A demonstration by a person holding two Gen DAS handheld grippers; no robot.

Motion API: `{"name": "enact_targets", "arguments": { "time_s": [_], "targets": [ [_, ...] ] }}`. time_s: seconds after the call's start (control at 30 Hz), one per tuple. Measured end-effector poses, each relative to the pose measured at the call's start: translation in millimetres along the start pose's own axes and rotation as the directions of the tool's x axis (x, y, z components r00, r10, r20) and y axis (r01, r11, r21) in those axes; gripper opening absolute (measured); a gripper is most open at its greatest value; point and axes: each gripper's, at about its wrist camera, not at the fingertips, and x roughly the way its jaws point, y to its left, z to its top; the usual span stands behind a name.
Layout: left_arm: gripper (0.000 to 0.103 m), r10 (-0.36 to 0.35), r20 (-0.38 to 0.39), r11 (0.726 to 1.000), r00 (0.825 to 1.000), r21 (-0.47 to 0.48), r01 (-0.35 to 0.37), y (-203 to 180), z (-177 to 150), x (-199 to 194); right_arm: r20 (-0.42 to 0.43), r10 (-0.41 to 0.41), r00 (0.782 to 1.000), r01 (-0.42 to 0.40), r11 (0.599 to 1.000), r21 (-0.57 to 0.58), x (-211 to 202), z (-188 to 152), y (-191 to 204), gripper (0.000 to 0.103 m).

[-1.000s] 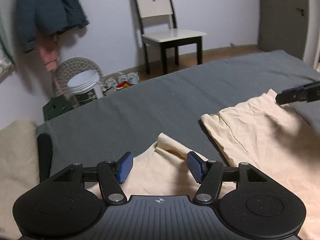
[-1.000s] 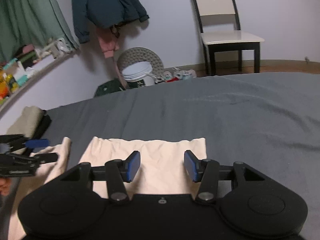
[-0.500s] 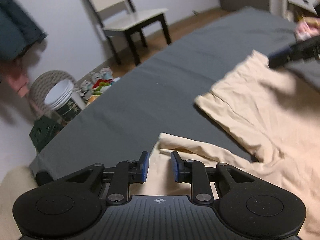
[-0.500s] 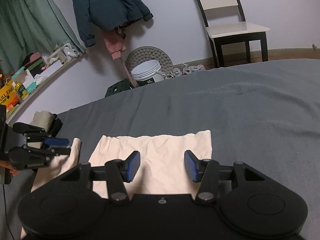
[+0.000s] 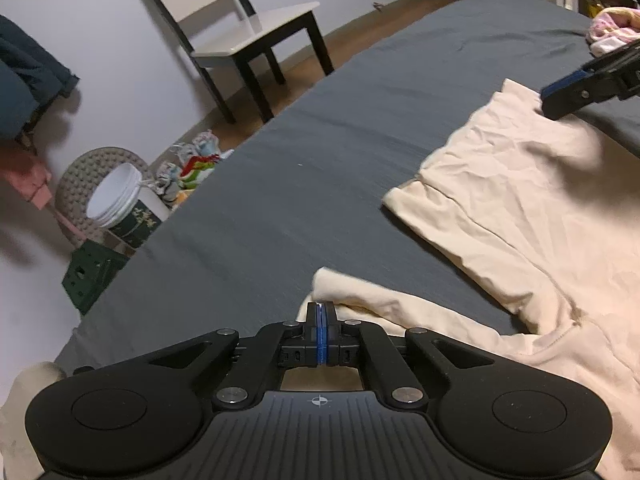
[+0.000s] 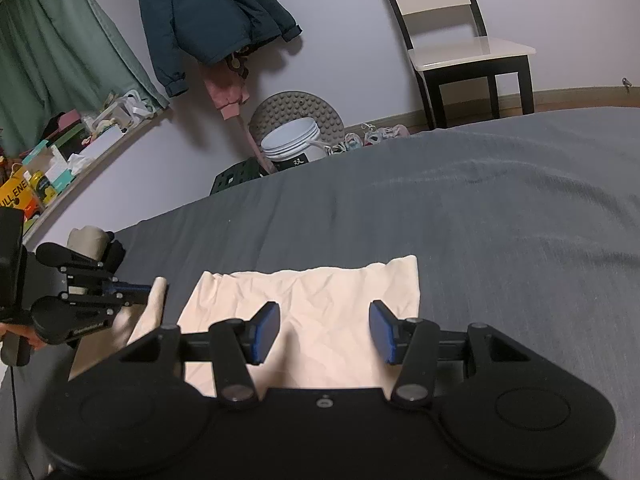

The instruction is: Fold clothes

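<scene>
Cream garment (image 5: 520, 216) lies spread on the grey bed (image 5: 320, 152), looks like trousers or a long-sleeved piece, one limb stretched toward the left gripper (image 5: 321, 320). Left jaws are pressed together with the blue pads meeting, right at the limb's end (image 5: 340, 284); likely pinching the cloth edge, though the pinch point itself is hidden behind the fingers. Right gripper (image 6: 323, 330) hovers over the flat wider part (image 6: 312, 304), jaws wide apart, holding nothing. Step in hand reads as carrying the limb over onto the body: lift only enough to clear the bed, keep the edge taut, lay it parallel to the body's side, and use the right gripper to pin the flat part so it doesn't drag. Hard to tell: garment type, near portion cut off under both gripper bodies, whether both cloth layers are caught. Chair (image 6: 460, 32) and bucket (image 6: 294, 144) are beyond the bed, irrelevant.
</scene>
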Motion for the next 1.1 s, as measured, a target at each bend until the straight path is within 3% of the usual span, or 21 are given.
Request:
{"name": "enact_targets", "arguments": {
  "time_s": [0.37,0.47,0.6,0.7,0.77,0.83,1.0,1.07,1.1],
  "targets": [
    [0.000,0.059,0.010,0.994,0.998,-0.092,-0.058,7.3,1.2,8.1,0.002,-0.004,1.000,0.004,1.000,0.014,0.4,-1.3,-1.1,0.050],
    [0.001,0.041,0.043,0.993,0.998,-0.109,-0.036,10.2,-1.8,-2.1,0.005,-0.006,1.000,0.006,1.000,0.023,-1.0,-1.1,-2.7,0.054],
    [0.010,-0.006,0.044,0.997,0.999,-0.080,0.010,11.5,-7.4,-11.2,0.007,-0.021,1.000,0.020,1.000,0.021,-1.2,-0.2,-2.5,0.055],
    [0.022,-0.024,0.026,0.997,0.999,-0.074,0.026,9.4,-12.3,-12.1,0.011,-0.057,0.998,0.057,0.998,0.015,-1.3,0.1,-3.7,0.057],
    [0.055,-0.023,0.015,0.998,1.000,-0.066,0.024,7.4,-15.2,-11.2,0.009,-0.077,0.997,0.077,0.997,0.019,-0.7,0.6,-5.1,0.058],
    [0.063,0.000,0.026,0.999,1.000,-0.044,0.001,4.0,-15.3,-10.0,0.003,-0.083,0.997,0.083,0.996,0.024,0.3,0.2,-6.3,0.058],
    [0.061,-0.007,0.055,1.000,0.998,-0.029,0.008,-1.3,-11.0,-4.3,0.001,-0.079,0.997,0.079,0.997,0.025,1.2,-0.4,-7.7,0.059],
    [0.040,-0.016,0.054,0.999,0.998,-0.030,0.017,-1.0,-8.7,-1.7,-0.004,-0.076,0.997,0.076,0.997,0.027,2.6,-0.7,-8.3,0.060],
    [0.037,-0.021,0.050,0.999,0.999,-0.032,0.023,-0.4,-7.6,-0.3,-0.006,-0.075,0.997,0.075,0.997,0.028,3.3,-0.8,-8.6,0.060]
  ]
}}
